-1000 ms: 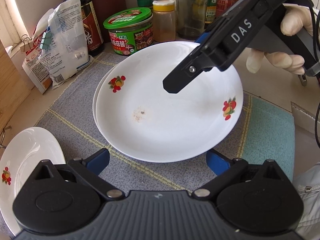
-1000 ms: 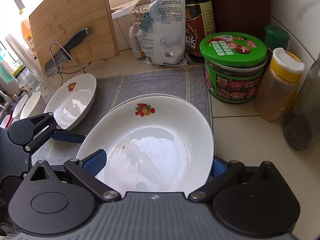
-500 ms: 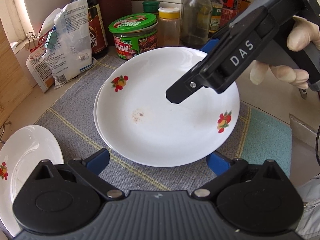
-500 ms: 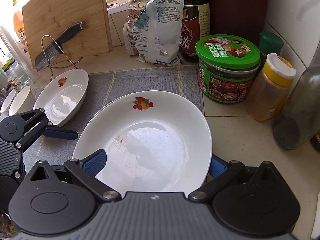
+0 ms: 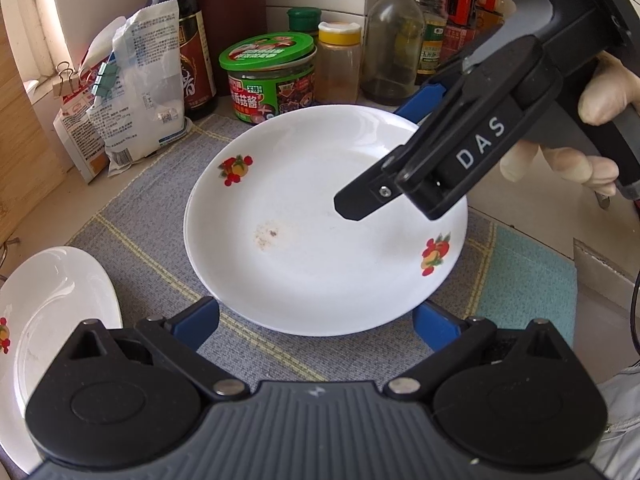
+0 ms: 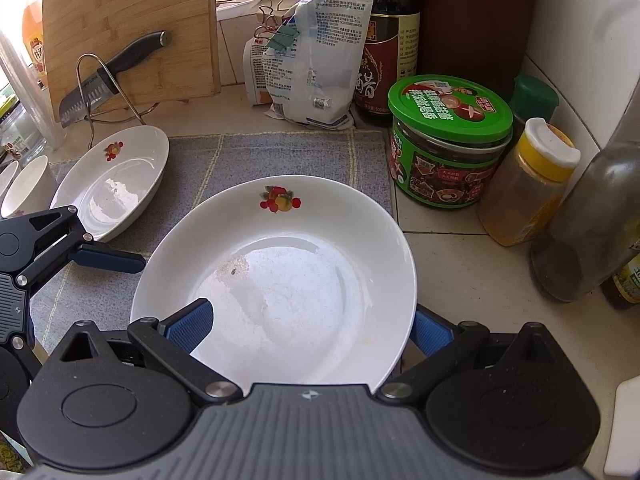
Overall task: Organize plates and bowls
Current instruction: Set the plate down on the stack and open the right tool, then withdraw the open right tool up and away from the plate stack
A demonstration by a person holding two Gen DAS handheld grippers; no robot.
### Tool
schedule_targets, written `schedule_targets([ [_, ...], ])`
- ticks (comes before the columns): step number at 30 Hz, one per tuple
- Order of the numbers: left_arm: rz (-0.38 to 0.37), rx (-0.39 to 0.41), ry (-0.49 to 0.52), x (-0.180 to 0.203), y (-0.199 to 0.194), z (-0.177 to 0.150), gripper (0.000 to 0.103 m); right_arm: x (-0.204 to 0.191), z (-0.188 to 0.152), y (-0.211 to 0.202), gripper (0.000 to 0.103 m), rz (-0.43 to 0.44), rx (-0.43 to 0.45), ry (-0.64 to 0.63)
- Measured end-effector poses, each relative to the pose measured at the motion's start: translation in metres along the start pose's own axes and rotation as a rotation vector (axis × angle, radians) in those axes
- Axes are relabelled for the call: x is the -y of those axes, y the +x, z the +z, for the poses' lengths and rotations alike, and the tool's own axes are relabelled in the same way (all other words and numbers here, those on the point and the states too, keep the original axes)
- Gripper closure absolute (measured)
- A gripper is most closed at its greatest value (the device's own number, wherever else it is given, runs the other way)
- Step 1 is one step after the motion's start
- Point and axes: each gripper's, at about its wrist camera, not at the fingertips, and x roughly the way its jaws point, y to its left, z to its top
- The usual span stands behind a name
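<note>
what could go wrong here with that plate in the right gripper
The right gripper pinches the plate only at its near rim, so it could tip or slip. The green-lidded jar and yellow-capped bottle stand close beside it and could be knocked. A crusty spot would get trapped under further stacking.

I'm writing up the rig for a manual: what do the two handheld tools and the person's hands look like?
Both tools have a ribbed grey body, two round black hubs, black linkage arms with silver pivots, and blue fingers. The right tool, seen from the left wrist camera, carries white "DAS" lettering on a black housing, with a thin black cable nearby. The left tool looks the same. The hand wears a pale glove.
</note>
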Motion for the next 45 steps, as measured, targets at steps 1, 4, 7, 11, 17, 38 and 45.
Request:
schedule_targets([
  [1,0.001,0.001,-0.001,0.000,0.000,0.000,0.001,-0.001,-0.001,0.001,0.000,-0.007,-0.003,-0.004],
  [4,0.002,0.006,-0.003,0.000,-0.004,-0.002,0.001,-0.002,-0.004,0.002,0.000,-0.030,-0.009,-0.017],
  [7,0.003,0.022,-0.017,-0.002,-0.009,-0.004,0.001,-0.007,-0.006,-0.004,0.000,-0.045,0.019,-0.060],
  [11,0.013,0.043,-0.022,-0.001,-0.018,-0.007,0.001,-0.016,-0.007,-0.011,0.000,-0.064,0.058,-0.108],
  [17,0.043,0.076,-0.052,-0.001,-0.039,-0.017,0.001,-0.032,-0.007,-0.022,0.000,-0.048,0.116,-0.142],
  [38,0.280,0.206,-0.304,-0.012,-0.147,-0.113,0.001,-0.152,-0.041,-0.051,0.000,-0.010,0.223,-0.197],
  [45,0.357,0.243,-0.335,-0.015,-0.171,-0.146,0.001,-0.193,-0.058,-0.059,0.000,-0.017,0.249,-0.142],
])
